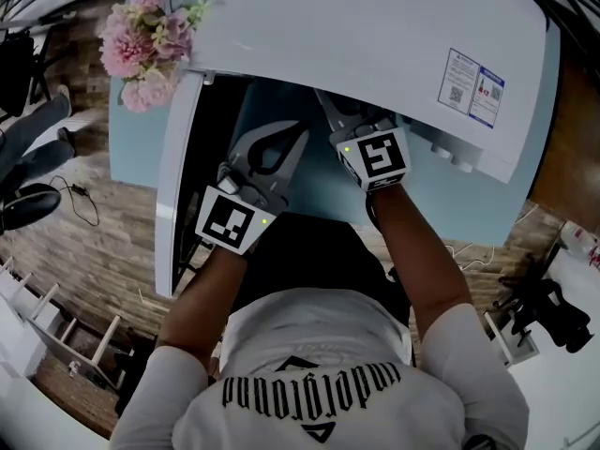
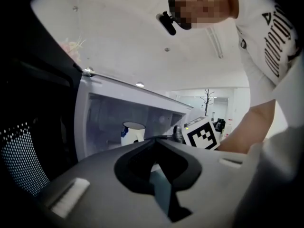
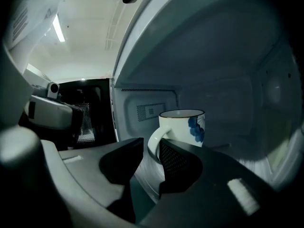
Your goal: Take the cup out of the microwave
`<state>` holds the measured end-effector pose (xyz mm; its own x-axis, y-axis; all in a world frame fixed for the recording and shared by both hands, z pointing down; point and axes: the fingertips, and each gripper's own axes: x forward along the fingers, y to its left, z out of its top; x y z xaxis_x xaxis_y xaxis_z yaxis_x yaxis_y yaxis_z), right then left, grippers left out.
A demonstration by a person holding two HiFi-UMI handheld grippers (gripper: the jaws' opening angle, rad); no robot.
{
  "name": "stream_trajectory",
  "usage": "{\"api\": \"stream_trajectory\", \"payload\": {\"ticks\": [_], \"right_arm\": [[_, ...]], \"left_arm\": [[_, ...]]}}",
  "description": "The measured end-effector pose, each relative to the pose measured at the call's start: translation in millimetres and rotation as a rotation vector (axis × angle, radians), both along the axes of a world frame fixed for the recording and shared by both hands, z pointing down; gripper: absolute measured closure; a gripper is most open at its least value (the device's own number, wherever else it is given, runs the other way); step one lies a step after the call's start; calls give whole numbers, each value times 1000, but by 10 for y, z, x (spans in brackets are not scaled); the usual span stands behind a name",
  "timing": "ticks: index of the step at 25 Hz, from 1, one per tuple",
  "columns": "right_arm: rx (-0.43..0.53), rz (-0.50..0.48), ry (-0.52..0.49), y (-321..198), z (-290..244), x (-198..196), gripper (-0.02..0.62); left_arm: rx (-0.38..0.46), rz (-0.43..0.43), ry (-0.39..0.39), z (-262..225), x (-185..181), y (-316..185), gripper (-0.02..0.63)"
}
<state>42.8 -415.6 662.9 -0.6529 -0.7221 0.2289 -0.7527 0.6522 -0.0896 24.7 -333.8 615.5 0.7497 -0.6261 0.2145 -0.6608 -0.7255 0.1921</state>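
Note:
A white cup (image 3: 183, 125) with a blue flower print stands upright inside the white microwave (image 1: 375, 36), whose door (image 1: 178, 186) hangs open to the left. My right gripper (image 3: 151, 150) reaches into the cavity with its jaws open. The cup's handle (image 3: 153, 144) lies between the two tips, and I see no pad pressing on it. My left gripper (image 2: 154, 139) hovers outside, in front of the opening, shut with nothing in it. In the left gripper view the cup (image 2: 133, 133) shows at the cavity's left, with the right gripper's marker cube (image 2: 203, 133) beside it.
The microwave sits on a light-blue table (image 1: 131, 148) with pink flowers (image 1: 141, 36) at its back left corner. The dark door (image 2: 28, 127) fills the left of the left gripper view. White shelving (image 1: 37, 326) stands on the wooden floor at the lower left.

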Motion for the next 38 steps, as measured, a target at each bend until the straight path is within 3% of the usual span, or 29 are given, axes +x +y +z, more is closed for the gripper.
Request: {"api": "stream_trajectory", "payload": {"ticks": [9, 17, 38], "right_arm": [[-7, 14, 35, -46, -9, -63, 532], [5, -37, -23, 86, -91, -83, 540], [4, -124, -82, 1061, -520, 10, 546]], "left_arm": [[-21, -9, 10, 45, -39, 11, 555], [-28, -20, 6, 32, -54, 48, 555], [67, -43, -11, -415, 6, 517, 555]]}}
